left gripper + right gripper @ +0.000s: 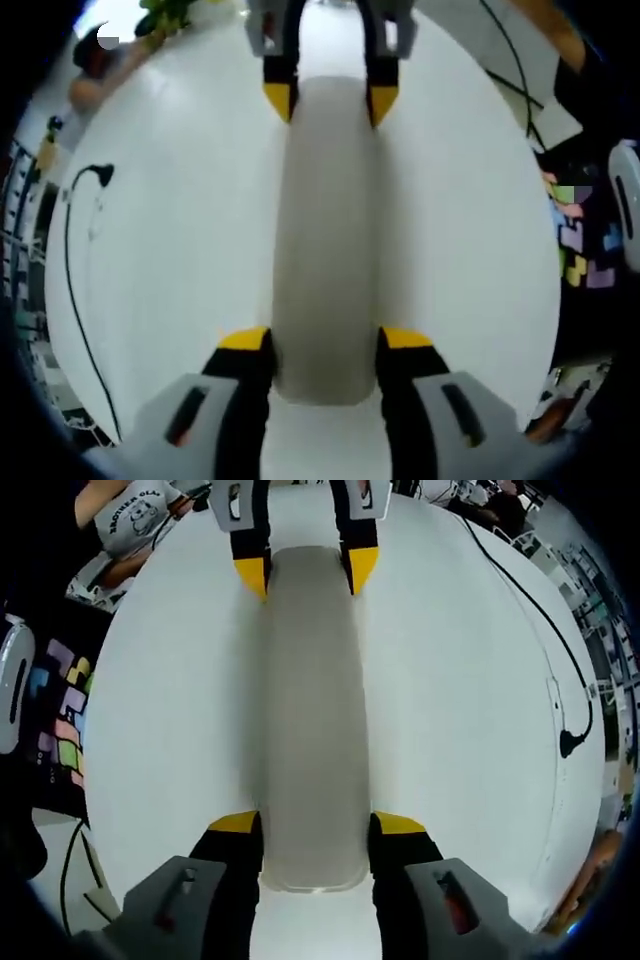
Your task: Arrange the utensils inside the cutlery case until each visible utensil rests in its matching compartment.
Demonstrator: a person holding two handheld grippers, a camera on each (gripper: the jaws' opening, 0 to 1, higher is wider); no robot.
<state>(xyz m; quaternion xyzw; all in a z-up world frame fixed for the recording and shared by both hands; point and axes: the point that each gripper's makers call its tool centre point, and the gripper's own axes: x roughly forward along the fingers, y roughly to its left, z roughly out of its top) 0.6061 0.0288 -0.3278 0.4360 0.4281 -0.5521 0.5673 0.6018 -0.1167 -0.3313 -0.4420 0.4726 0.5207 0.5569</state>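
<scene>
**Both grippers clamped on the closed cutlery case**

Right now we have the cutlery case lying long and flat on the white tabletop, one gripper at each end. In the left gripper view, the left gripper has its yellow-tipped jaws pressed against both long sides of the near end, and the right gripper pinches the far end the same way. The right gripper view mirrors it: right gripper clamped near, left gripper far.

The case looks like a smooth pale grey capsule; we see no utensils and no open compartments, so the lid seems to be on. We judge the step as opening or positioning the case, sorting not yet begun.

Next move likely calls for one gripper holding the base steady while the other lifts or slides the lid; the smooth rounded sides could slip.

A black cable lies well apart, near the tabletop edge.
</scene>
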